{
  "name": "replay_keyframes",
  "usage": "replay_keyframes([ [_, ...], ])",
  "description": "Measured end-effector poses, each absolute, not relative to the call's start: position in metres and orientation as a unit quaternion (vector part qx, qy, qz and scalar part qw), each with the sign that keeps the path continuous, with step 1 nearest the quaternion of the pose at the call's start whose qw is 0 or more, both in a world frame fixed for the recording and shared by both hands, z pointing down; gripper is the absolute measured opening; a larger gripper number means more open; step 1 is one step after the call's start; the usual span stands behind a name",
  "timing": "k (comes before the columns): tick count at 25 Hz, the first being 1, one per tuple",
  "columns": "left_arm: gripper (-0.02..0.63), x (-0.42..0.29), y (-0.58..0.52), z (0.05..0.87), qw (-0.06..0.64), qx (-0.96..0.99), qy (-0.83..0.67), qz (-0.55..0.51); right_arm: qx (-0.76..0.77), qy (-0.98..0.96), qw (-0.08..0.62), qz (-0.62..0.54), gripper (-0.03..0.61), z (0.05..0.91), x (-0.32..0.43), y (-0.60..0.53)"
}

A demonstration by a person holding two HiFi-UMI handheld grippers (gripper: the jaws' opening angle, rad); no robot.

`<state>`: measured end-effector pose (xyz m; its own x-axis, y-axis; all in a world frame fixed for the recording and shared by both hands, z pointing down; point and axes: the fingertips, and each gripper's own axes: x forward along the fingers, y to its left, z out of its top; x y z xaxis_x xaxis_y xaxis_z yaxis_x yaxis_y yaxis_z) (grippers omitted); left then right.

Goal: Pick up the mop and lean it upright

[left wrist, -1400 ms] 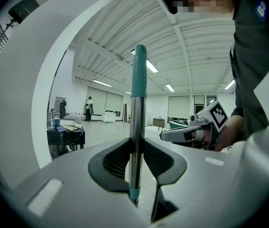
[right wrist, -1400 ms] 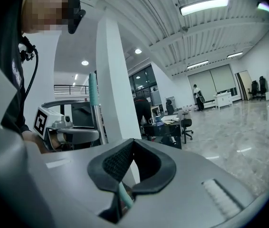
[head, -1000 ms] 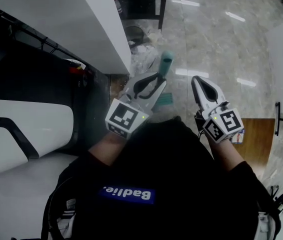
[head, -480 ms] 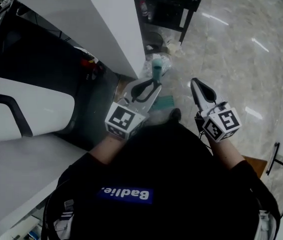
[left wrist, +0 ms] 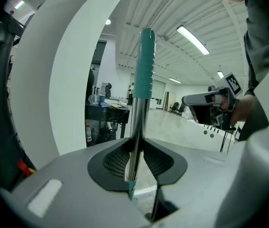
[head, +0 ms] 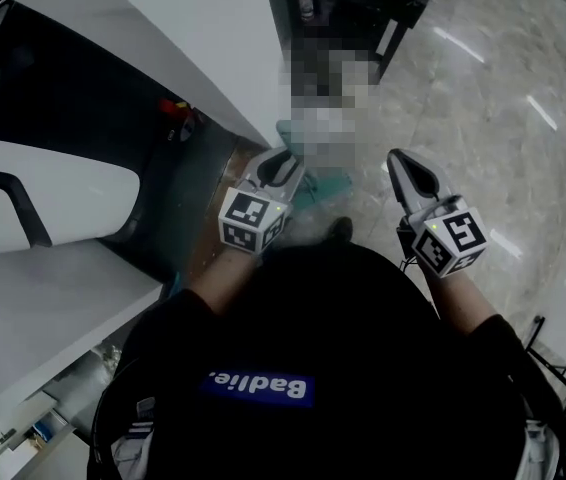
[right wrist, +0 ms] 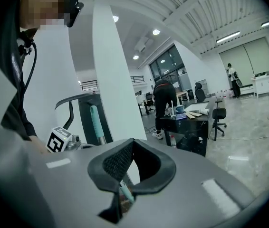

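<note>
Left gripper point(left wrist: 135, 167) is clamped on the upright mop pole point(left wrist: 143, 80) near the white column point(left wrist: 72, 80) at left, while the right gripper point(right wrist: 125, 179) is closed on nothing, so the smooth pole could be twisted loose and toppled when leaned.

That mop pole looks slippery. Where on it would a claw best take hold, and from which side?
Take the bare metal shaft just under the teal sleeve, coming from the side with the jaws across it. It stands nearly upright and is thin and round, so a sideways pinch fits. The left claw is shut on it in just that way.
</note>
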<state>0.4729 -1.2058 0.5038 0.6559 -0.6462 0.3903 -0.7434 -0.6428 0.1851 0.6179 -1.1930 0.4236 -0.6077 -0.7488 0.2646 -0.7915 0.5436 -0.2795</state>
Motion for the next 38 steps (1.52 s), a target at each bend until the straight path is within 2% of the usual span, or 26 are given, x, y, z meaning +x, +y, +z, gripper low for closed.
replay_keyframes([
  [16,0.110,0.465,-1.257,0.609,0.221,0.852,-0.433,0.192,0.471,-0.856,0.097,0.190,0.005,0.435,0.670,-1.201],
  [38,0.123,0.400,-1.338,0.628,0.315,0.790,-0.510,0.131,0.502,-0.836,0.105,0.197,0.006,0.441,0.659,-1.192],
])
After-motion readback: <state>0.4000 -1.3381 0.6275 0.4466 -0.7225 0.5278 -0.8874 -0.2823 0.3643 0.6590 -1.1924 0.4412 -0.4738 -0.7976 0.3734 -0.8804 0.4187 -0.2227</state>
